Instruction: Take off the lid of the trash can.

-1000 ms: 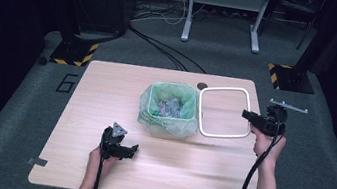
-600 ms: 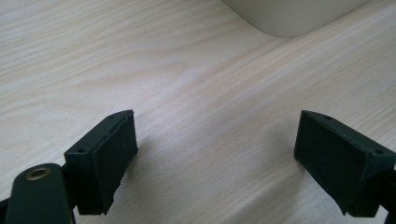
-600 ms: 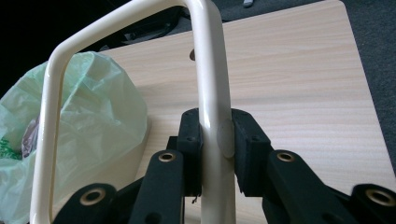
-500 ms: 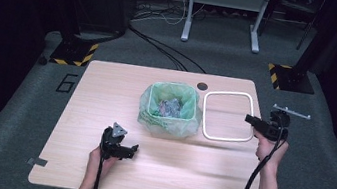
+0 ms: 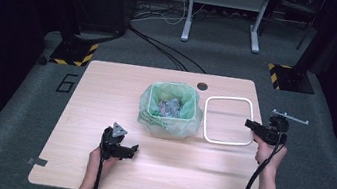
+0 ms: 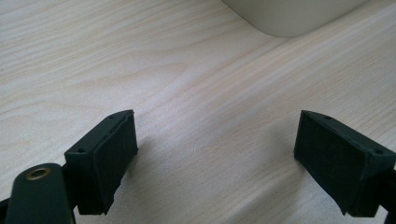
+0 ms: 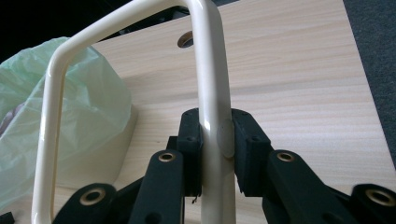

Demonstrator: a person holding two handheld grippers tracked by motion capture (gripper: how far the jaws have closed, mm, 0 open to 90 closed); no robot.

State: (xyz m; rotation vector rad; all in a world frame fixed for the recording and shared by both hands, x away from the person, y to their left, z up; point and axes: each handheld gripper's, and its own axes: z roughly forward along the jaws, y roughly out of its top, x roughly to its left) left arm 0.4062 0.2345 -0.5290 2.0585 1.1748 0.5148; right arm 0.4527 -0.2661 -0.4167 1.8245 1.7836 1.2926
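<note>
At the right of the high view, our right hand-held gripper [image 5: 251, 124] was clamped on the right side of the cream, rounded-square plastic ring [image 5: 227, 120], its jaws pinching the rail from both sides. The ring lay just right of the small cream bin lined with a pale green plastic bag [image 5: 171, 110], near the middle of the light wooden counter [image 5: 106, 90].

We judged the ring belonged over the bag's rim, so we needed to keep it level, carry it leftward above the bin, and press down evenly.

Lower left, our left hand-held gripper [image 5: 123, 151] hovered spread wide and empty over bare counter, well apart from the ring.
</note>
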